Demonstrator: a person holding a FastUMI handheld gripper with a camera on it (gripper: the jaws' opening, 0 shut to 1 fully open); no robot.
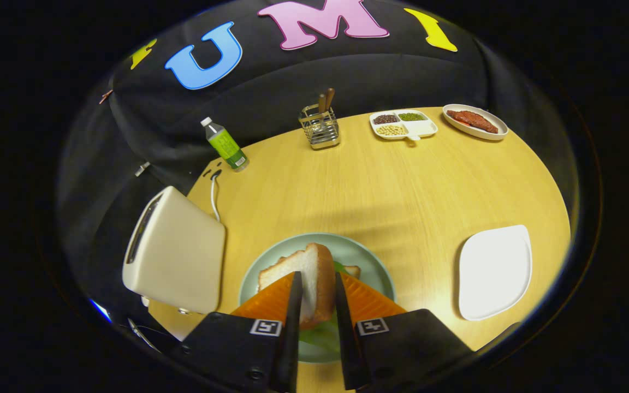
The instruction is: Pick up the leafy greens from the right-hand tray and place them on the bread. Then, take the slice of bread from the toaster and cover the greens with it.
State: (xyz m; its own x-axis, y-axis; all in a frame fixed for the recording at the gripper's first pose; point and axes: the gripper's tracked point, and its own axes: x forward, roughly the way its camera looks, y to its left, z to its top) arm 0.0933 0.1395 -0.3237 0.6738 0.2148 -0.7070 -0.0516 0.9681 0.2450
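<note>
I have the gripper (317, 295) clamped on the bread slice (306, 278), on edge over the greens (320, 334) on the plate (372, 262) — I'd tip it flat, square it, then release.

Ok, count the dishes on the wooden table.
4: pale green round plate under the hand-held gripper, which is shut on a bread slice; empty white plate; white divided tray; white oval meat dish.
</note>
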